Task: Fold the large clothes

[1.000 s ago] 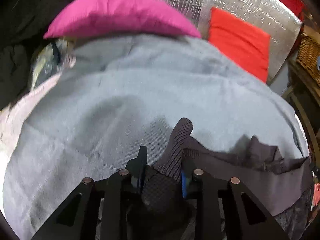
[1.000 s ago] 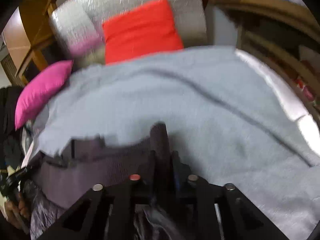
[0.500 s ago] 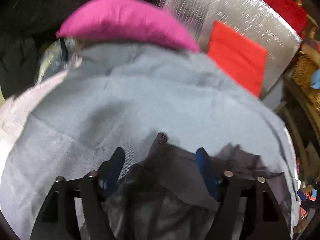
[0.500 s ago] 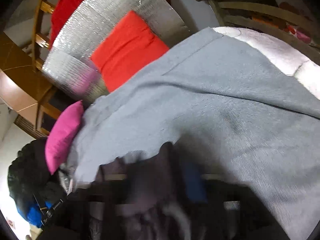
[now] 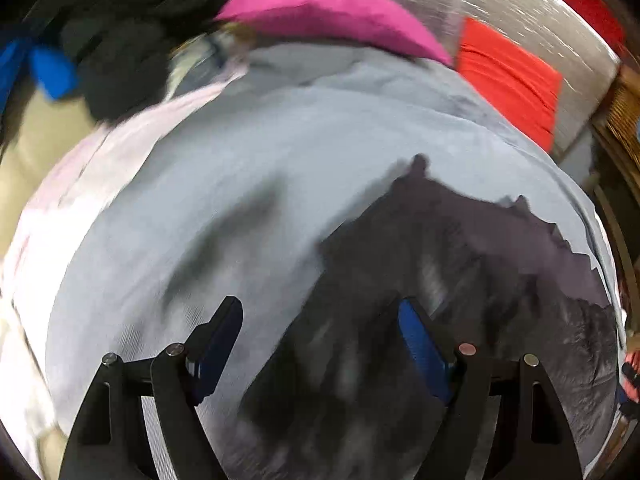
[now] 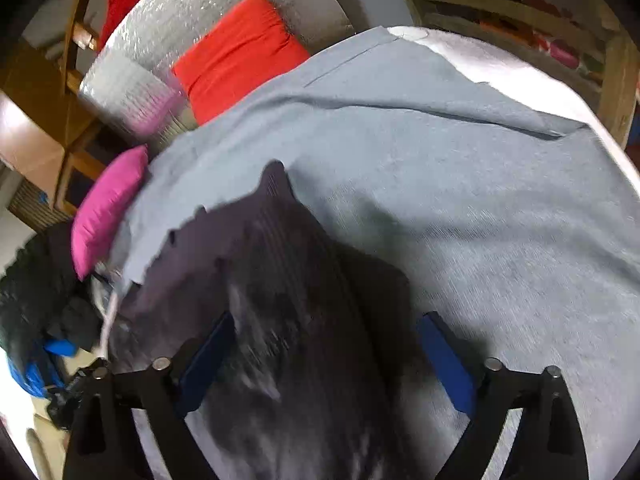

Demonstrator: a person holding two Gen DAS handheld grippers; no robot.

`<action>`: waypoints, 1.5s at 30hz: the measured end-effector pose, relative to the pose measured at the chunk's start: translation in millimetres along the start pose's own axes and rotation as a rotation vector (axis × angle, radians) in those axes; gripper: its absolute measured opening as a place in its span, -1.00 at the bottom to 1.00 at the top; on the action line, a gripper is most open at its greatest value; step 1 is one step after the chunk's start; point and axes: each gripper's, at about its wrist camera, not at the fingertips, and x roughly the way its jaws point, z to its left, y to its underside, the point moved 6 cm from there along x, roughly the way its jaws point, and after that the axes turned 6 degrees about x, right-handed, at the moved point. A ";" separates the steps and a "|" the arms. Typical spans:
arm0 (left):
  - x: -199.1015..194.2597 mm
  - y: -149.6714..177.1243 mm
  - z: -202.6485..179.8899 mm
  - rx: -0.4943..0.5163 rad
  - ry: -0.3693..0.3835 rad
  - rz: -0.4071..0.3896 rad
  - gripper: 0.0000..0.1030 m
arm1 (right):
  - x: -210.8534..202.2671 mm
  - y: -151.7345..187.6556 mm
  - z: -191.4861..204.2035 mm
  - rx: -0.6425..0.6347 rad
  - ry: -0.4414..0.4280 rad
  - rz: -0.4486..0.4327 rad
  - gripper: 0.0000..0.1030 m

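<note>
Grey-blue blanket (image 5: 280, 184): spread over the whole working surface, filling the middle of both wrist views; wrinkled, with a long crease toward 2 o'clock in the right wrist view (image 6: 460, 208). A pale pink-white cover (image 5: 100, 168) showed beneath it along its 9 o'clock edge in the left view.

Dark garment (image 5: 440, 280): dark purplish-grey ribbed knit, lying on the blanket; in the left view it ran from centre toward 4 o'clock, a pointed corner at its 12 o'clock end. In the right view (image 6: 288, 300) it lay from centre toward 7 o'clock. Motion blur hid its finer shape.

Silver quilted panel (image 6: 208, 12): upright behind the blanket, at 11 o'clock in the right view.

Red cushion (image 6: 240, 48): leaning against the panel; at 2 o'clock in the left view (image 5: 512, 76).

Magenta cushion (image 5: 332, 8): at 12 o'clock in the left view, at the blanket's far edge.

Black clothing heap (image 5: 120, 60): at 10 o'clock, off the blanket, something blue (image 5: 52, 72) beside it.

Left gripper (image 5: 320, 332): released, jaws widening; blue-padded fingers (image 5: 420, 344) apart, the garment's edge lying between them, pads not pressing on it.

Right gripper (image 6: 328, 344): released, jaws narrowing but well apart; the garment lay between the fingers (image 6: 444, 356), ungripped.
</note>
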 end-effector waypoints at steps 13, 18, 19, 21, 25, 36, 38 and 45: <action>-18.9 -9.5 -11.2 0.086 -0.064 -0.151 0.79 | -26.4 0.2 16.5 -0.053 -0.019 -0.156 0.56; -54.4 -7.3 -71.8 0.241 0.064 -0.301 0.79 | -37.5 24.9 86.3 -0.254 -0.211 -0.179 0.37; -53.4 -4.2 -84.4 0.268 0.092 -0.294 0.79 | -31.0 32.6 98.9 -0.281 -0.228 -0.150 0.29; -49.6 5.3 -110.6 0.330 0.127 -0.268 0.79 | -18.3 46.3 114.2 -0.325 -0.245 -0.104 0.07; -11.2 36.4 -151.2 0.493 0.051 -0.140 0.79 | 36.0 82.9 117.7 -0.394 -0.099 0.050 -0.06; -21.2 1.4 -131.4 0.371 0.101 -0.185 0.80 | 6.0 29.5 88.3 -0.263 -0.205 -0.053 0.09; -17.2 -7.7 -117.3 0.337 0.037 -0.192 0.80 | 9.8 7.3 71.3 -0.188 -0.174 -0.089 0.30; 52.4 -11.7 -74.9 0.222 -0.040 0.043 0.80 | 50.9 -23.7 24.3 0.007 -0.098 0.017 0.28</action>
